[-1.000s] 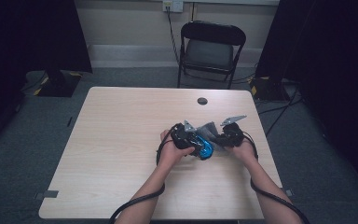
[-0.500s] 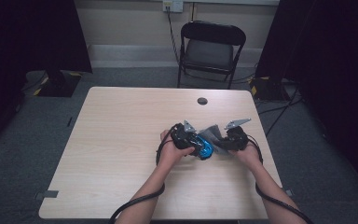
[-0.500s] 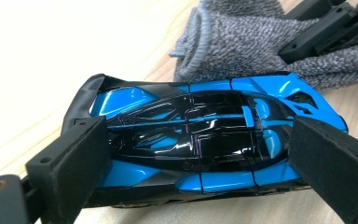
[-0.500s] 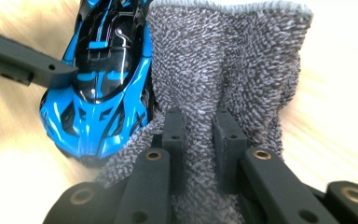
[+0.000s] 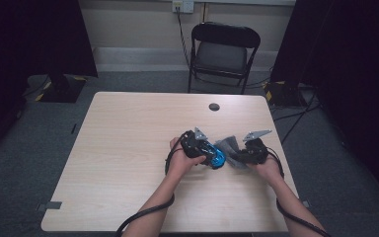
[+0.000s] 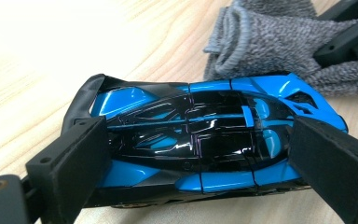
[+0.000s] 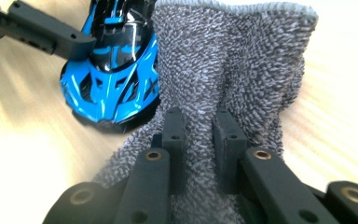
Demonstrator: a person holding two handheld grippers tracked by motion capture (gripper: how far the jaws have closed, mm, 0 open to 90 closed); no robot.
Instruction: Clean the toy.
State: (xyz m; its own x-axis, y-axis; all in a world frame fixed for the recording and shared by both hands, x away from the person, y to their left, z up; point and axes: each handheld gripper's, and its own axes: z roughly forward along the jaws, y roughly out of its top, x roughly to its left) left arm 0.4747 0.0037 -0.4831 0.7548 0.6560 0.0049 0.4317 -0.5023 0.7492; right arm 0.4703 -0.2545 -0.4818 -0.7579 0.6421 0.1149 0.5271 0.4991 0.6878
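Note:
A glossy blue and black toy car (image 6: 200,144) lies on the table between the jaws of my left gripper (image 6: 200,154), which is shut on its two ends. In the high view the toy car (image 5: 218,157) sits just right of my left gripper (image 5: 205,150). My right gripper (image 7: 199,149) is shut on a bunched grey terry cloth (image 7: 233,79), whose free end rests against the toy car's (image 7: 112,79) side. From above, my right gripper (image 5: 242,157) and the grey cloth (image 5: 228,146) lie right of the car.
The light wooden table (image 5: 128,148) has a small dark disc (image 5: 214,106) near its far edge. A black folding chair (image 5: 224,52) stands behind the table. Cables trail from both grippers past the forearms to the near edge.
My right gripper has shifted a little to the right with the cloth in it. The left gripper and the car have stayed put.

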